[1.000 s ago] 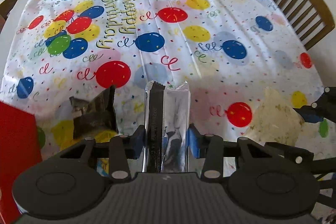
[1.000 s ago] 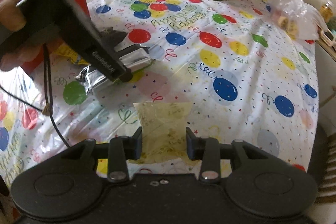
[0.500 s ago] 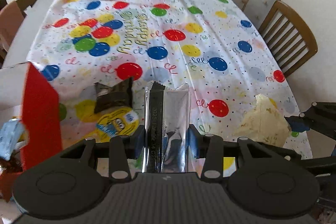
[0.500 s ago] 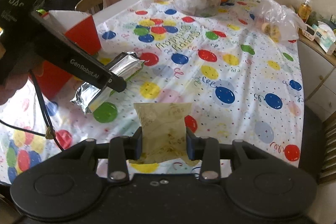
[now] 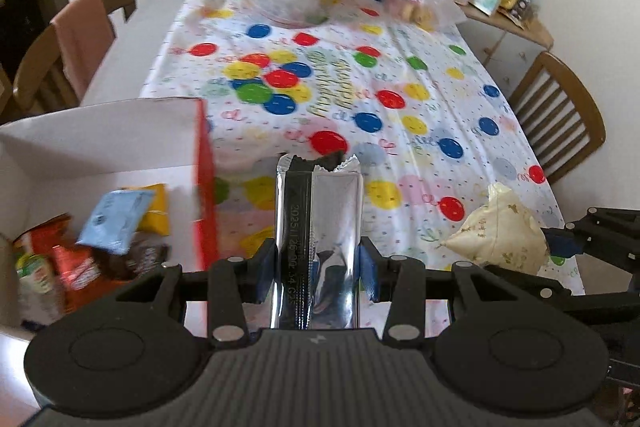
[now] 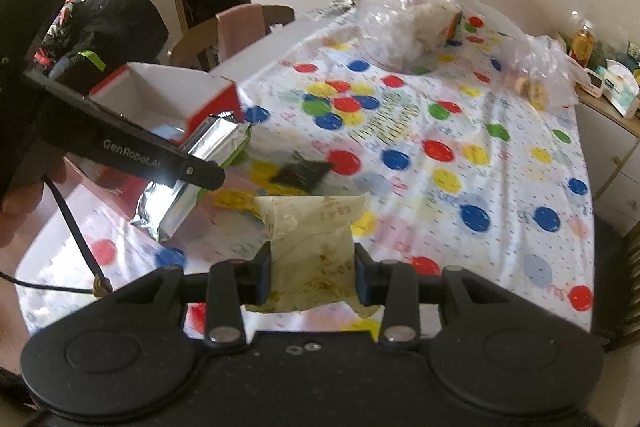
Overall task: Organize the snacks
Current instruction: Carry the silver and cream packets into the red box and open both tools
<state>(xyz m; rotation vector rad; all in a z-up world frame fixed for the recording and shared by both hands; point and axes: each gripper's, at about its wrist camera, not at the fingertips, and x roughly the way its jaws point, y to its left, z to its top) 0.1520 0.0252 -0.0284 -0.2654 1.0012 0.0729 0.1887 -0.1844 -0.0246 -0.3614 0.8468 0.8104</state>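
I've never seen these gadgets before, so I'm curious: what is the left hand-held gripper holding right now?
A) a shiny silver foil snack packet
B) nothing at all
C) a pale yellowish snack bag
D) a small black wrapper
A: the left hand-held gripper is clamped on the shiny silver foil snack packet, beside the red-and-white cardboard box; the pale yellowish snack bag sits in the right hand-held gripper.

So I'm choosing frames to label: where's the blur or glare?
Left wrist view: snacks in the red box are motion-smeared; the silver packet carries mirror-like glare. Right wrist view: the tablecloth and dark wrapper are blurred; the cream packet reads softly.
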